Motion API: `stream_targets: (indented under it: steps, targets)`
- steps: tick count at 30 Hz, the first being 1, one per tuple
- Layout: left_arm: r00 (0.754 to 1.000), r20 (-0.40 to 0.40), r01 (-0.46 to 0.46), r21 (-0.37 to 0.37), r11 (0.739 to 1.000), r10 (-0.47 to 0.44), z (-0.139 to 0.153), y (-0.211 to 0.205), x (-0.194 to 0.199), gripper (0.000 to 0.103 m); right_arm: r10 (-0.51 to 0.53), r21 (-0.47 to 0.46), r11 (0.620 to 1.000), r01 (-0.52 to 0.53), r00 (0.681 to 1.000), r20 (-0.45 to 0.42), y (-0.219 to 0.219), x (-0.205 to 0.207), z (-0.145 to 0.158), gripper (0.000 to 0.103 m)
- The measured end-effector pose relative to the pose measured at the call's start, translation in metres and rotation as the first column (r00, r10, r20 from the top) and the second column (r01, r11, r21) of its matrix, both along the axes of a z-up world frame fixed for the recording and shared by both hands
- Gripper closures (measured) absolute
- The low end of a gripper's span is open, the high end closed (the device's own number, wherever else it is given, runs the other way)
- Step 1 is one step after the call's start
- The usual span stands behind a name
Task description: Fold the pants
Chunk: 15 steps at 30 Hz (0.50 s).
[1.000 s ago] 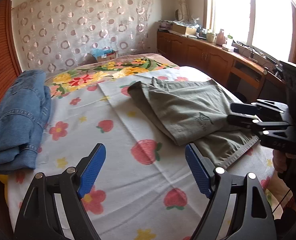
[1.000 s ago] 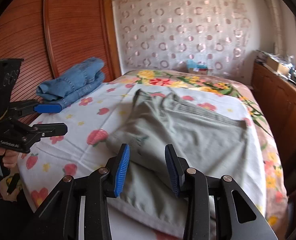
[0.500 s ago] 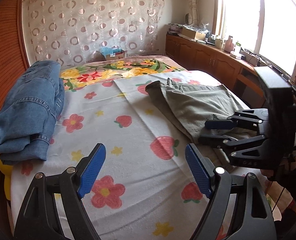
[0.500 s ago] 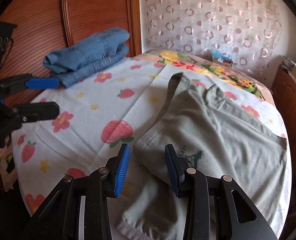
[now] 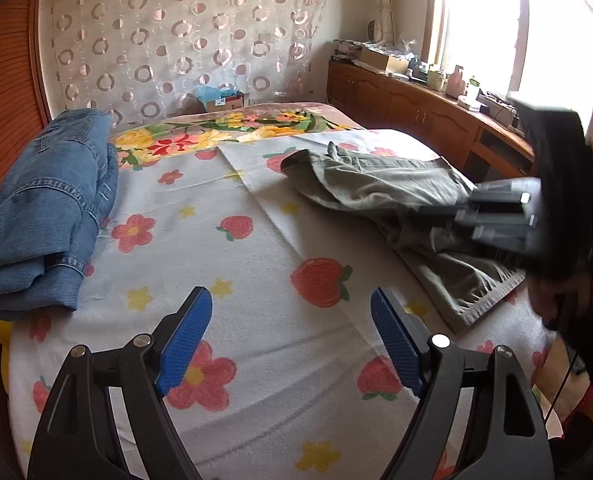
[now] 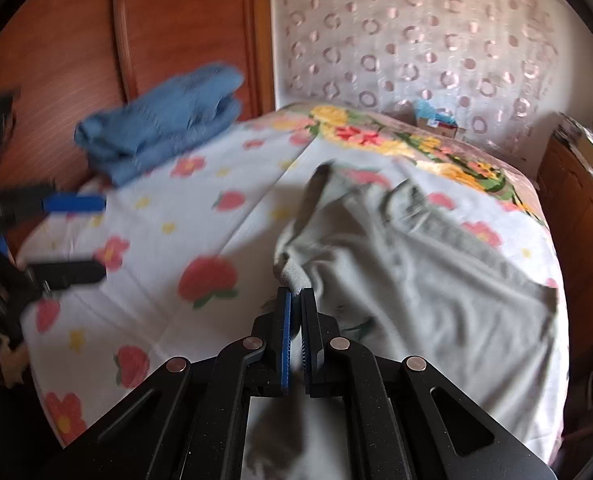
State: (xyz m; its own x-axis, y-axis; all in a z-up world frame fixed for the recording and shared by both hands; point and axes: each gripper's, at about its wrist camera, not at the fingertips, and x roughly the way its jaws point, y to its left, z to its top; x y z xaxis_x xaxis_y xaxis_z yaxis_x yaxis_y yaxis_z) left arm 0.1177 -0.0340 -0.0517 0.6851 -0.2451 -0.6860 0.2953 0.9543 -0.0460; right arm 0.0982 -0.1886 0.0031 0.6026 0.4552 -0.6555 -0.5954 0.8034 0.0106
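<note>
Grey-green pants (image 5: 380,188) lie partly folded on the right side of the bed (image 5: 224,248); they also show in the right wrist view (image 6: 428,280). My right gripper (image 6: 295,294) is shut on a bunched edge of the pants and lifts it slightly; it appears blurred in the left wrist view (image 5: 496,216). My left gripper (image 5: 290,332) is open and empty above the flowered sheet near the bed's front edge, left of the pants; it shows at the left of the right wrist view (image 6: 72,236).
Folded blue jeans (image 5: 44,208) lie at the bed's left side by the wooden wall panel (image 6: 156,28). A wooden cabinet (image 5: 420,120) with clutter runs under the window at right. A small box (image 5: 224,100) sits beyond the bed.
My right gripper has closed on the pants' edge and pulled it up. My left gripper has stayed open and shifted slightly over the sheet.
</note>
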Motion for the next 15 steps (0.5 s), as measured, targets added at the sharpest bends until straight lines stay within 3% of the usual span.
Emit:
stream_targets:
  steps: [6,13,15]
  targets:
    - [1.0,-0.007,0.02,0.003,1.0,-0.02,-0.002,-0.007,-0.002,0.02,-0.116,0.074,0.991,0.114,0.993,0.024,-0.058,0.019,0.029,0.099]
    - [0.999,-0.014,0.038,0.004,0.999,-0.038,-0.006,-0.016,-0.003,0.02,-0.272,0.034,0.962,0.271,0.962,0.012,-0.104,0.058,0.027,0.099]
    - [0.999,-0.017,0.046,0.008,0.999,-0.045,-0.007,-0.018,-0.003,0.02,-0.316,0.015,0.949,0.316,0.949,-0.005,-0.112,0.065,0.021,0.094]
